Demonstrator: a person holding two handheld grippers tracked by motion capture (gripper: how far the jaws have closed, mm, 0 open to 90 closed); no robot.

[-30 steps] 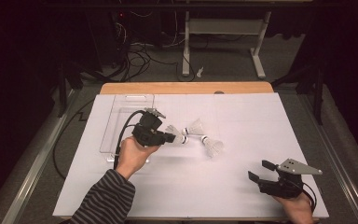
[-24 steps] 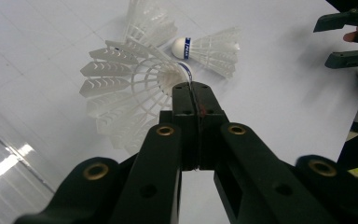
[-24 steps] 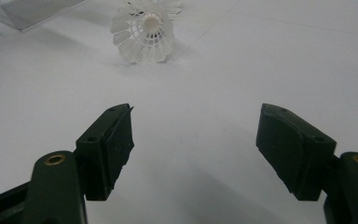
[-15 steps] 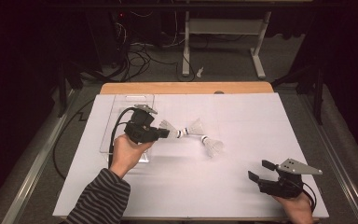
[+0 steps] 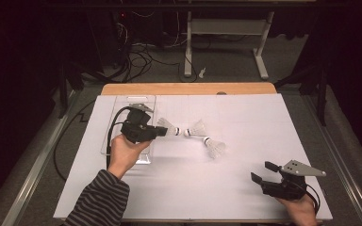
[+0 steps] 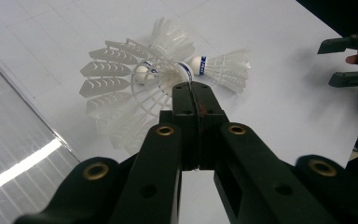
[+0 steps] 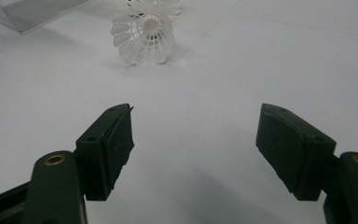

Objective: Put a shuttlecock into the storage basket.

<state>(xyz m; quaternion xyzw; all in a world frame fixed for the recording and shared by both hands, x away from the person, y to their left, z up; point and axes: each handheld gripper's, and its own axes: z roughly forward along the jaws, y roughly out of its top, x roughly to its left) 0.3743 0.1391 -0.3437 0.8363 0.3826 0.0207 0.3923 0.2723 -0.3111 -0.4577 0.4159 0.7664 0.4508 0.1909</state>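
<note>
Carrying one shuttlecock [image 5: 168, 127] a little nearer to the clear tray [image 5: 118, 101].
Pinching its skirt with the left gripper [image 6: 191, 88]; holding the right gripper [image 5: 263, 172] spread and idle; probably dropping it in the tray next.

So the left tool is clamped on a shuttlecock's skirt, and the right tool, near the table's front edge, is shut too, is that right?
Not quite. The left tool is indeed clamped on a shuttlecock by its skirt, and the right tool does sit near the table's front edge, but it is open, not shut: the right gripper view shows its jaws standing wide apart with nothing between them.
</note>
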